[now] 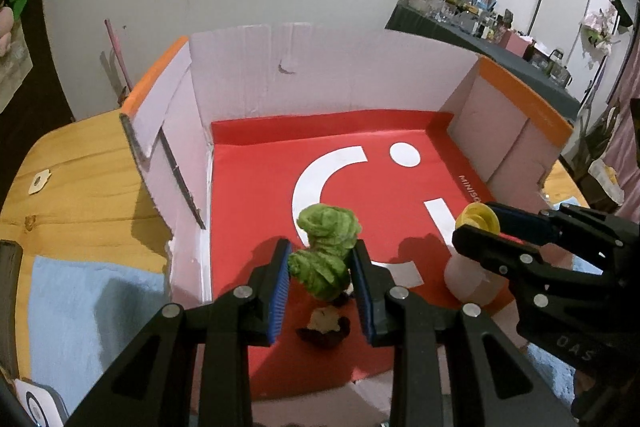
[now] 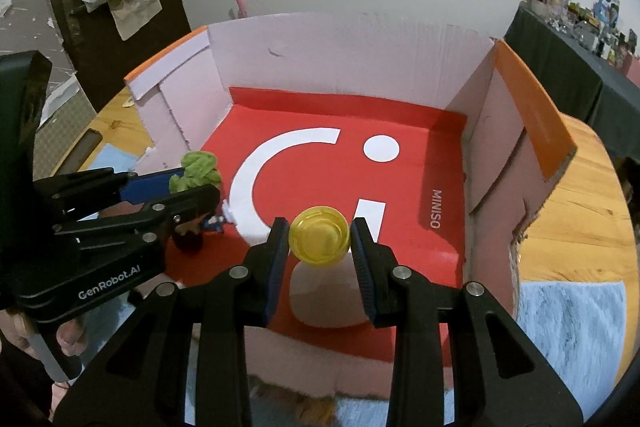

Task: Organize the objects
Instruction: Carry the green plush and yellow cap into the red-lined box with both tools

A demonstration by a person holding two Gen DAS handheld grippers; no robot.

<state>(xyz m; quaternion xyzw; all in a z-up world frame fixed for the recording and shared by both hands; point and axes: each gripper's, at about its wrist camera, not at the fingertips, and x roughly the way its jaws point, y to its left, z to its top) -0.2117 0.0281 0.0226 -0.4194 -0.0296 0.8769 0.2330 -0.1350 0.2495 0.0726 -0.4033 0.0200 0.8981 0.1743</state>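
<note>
A cardboard box [image 1: 332, 79] with a red floor [image 1: 256, 187] lies open on a wooden table. My left gripper [image 1: 322, 267] is shut on a green plush toy [image 1: 326, 247] with a dark lower part [image 1: 326, 331], held over the box's near left. It also shows in the right wrist view [image 2: 196, 171]. My right gripper [image 2: 320, 239] is shut on the yellow cap [image 2: 320, 237] of a white bottle [image 2: 328, 295], over the box's near right. The bottle also shows in the left wrist view [image 1: 470, 279].
The box walls [image 2: 492, 131] have orange-edged flaps [image 2: 532, 115]. A light blue cloth [image 1: 92, 311] lies on the table [image 1: 80, 179] left of the box, and another cloth [image 2: 568, 323] on the right. A cluttered dark table [image 1: 500, 55] stands behind.
</note>
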